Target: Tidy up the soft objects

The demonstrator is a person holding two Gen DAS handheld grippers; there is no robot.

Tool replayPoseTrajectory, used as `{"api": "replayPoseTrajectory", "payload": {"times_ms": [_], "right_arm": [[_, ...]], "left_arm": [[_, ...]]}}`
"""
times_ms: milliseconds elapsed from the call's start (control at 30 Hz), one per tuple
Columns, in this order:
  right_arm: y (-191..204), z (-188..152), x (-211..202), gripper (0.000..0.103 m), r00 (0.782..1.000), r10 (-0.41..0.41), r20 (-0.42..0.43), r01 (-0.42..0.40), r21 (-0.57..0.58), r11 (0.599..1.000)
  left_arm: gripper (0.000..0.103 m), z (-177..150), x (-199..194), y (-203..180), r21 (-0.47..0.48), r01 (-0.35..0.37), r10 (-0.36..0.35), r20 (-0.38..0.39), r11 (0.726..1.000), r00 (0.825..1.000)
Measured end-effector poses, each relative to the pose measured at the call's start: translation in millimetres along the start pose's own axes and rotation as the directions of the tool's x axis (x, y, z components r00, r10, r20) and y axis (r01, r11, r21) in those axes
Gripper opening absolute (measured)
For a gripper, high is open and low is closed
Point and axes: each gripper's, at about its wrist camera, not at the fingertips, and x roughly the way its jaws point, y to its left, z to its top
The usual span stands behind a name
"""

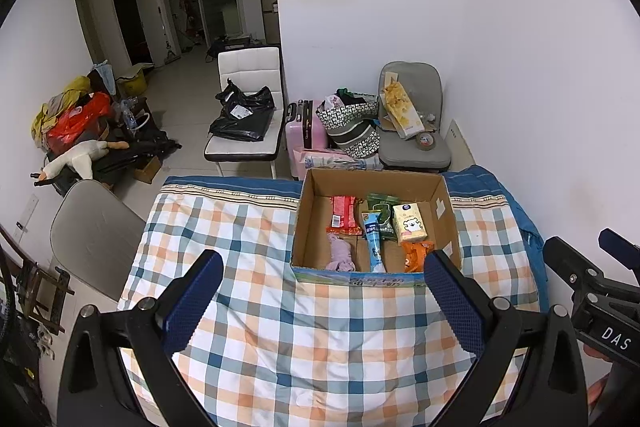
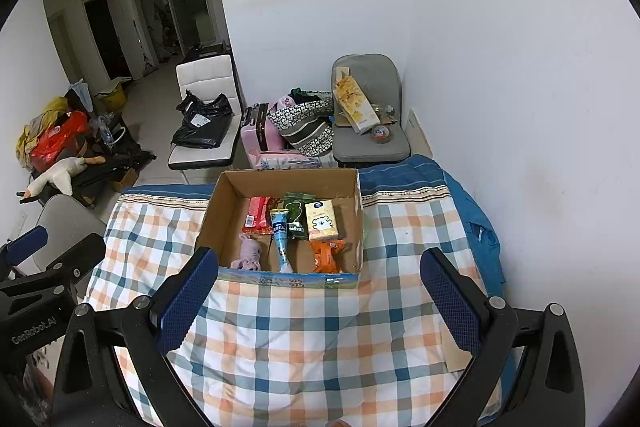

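one cardboard box [image 1: 304, 223] on one checked quilt [image 1: 256, 307]; inside it six items: one red packet [image 1: 343, 213], one green packet [image 1: 380, 205], one tissue pack [image 1: 408, 225], one blue tube [image 1: 374, 243], one orange packet [image 1: 416, 253], one pink cloth [image 1: 340, 255]. two grippers; three chairs; one pink suitcase [image 1: 302, 127].

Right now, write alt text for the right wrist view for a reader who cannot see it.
An open cardboard box on a plaid quilt holds a red packet, blue tube, tissue pack, orange packet and pink cloth. The right hand-held gripper is open and empty in front.
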Motion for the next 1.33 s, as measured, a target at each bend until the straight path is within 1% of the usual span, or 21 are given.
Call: {"api": "replayPoseTrajectory", "payload": {"times_ms": [433,700,1333], "right_arm": [[0.3,-6.0,3.1,0.103,1.000,-0.006,-0.012,0.006,0.001,1.000],[1.3,-4.6,3.6,0.103,1.000,-0.008,-0.001,0.008,0.001,1.000],[2.2,-4.7,5.0,0.103,1.000,-0.014,-0.008,0.014,-0.003,1.000]], "left_arm": [[0.103,-0.8,1.4,-2.5,-0.004,-0.003,0.003,-0.003,1.000,1.000],[0.103,-2.5,0.7,-1.6,-0.008,-0.004,0.004,0.001,1.000,1.000],[0.103,-4.1,-0.2,0.1,-0.021,-0.008,0.008,0.004,1.000,1.000]]}}
